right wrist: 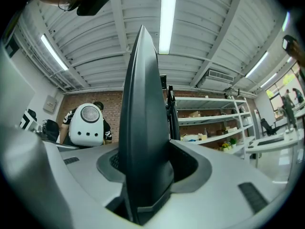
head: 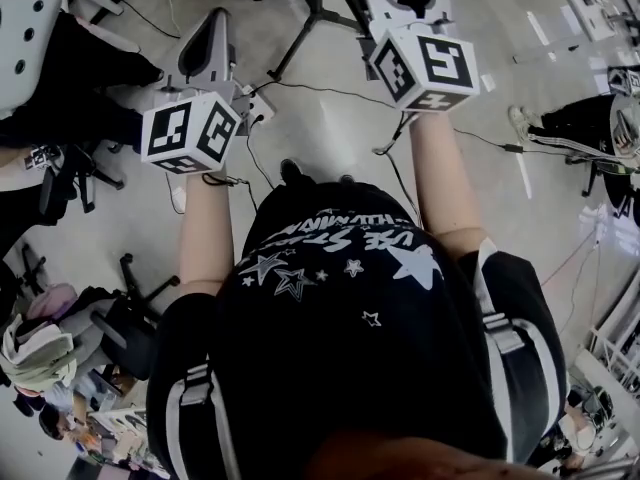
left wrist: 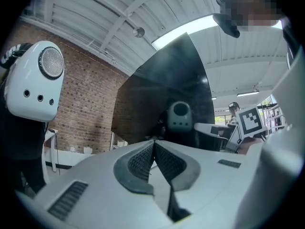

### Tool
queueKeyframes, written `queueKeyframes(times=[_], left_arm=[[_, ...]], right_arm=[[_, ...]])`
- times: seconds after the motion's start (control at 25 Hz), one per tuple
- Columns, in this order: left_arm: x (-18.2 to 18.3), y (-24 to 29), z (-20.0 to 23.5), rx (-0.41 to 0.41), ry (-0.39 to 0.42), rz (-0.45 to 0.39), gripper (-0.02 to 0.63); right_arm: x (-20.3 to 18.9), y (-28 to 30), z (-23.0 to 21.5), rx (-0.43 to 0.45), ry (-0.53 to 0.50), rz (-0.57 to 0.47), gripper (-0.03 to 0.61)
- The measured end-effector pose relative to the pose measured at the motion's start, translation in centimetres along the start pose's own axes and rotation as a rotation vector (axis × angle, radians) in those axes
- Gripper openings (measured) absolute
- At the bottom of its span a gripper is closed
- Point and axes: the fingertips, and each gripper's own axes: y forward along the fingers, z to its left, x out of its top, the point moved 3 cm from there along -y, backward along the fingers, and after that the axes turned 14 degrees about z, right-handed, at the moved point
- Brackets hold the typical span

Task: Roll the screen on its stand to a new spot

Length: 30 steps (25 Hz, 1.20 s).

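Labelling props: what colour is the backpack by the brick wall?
White backpack, best in the left gripper view.

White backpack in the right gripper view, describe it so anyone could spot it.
Find the brick wall, left of the dark screen. A person there, back turned, wears the white backpack: the only rounded shell there, with a round mesh window above three holes.

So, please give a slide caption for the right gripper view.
The right gripper clamps the edge of the dark screen beneath ceiling lights.
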Motion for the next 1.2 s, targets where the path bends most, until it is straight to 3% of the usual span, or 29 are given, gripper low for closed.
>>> queueKeyframes(times=[0.52, 0.76, 0.92, 1.2], left_arm=[[0.6, -0.9, -3.1, 0.003, 0.015, -0.014, 0.011], [0.3, -1.5, -4.3, 0.009, 0.024, -0.011, 0.012], [0.4, -1.9, -5.0, 0.014, 0.033, -0.011, 0.012], [0.2, -2.8, -6.4, 0.024, 0.036, -0.017, 0.012]], right_arm=[[0.1, -2.4, -0.6, 0.001, -0.022, 0.013, 0.202], [0.0, -2.8, -0.8, 0.029, -0.084, 0.054, 0.207], [0.4, -3.6, -0.8, 0.046, -0.099, 0.045, 0.296], [-0.7, -6.6, -1.1, 0.073, -0.115, 0.068, 0.304]])
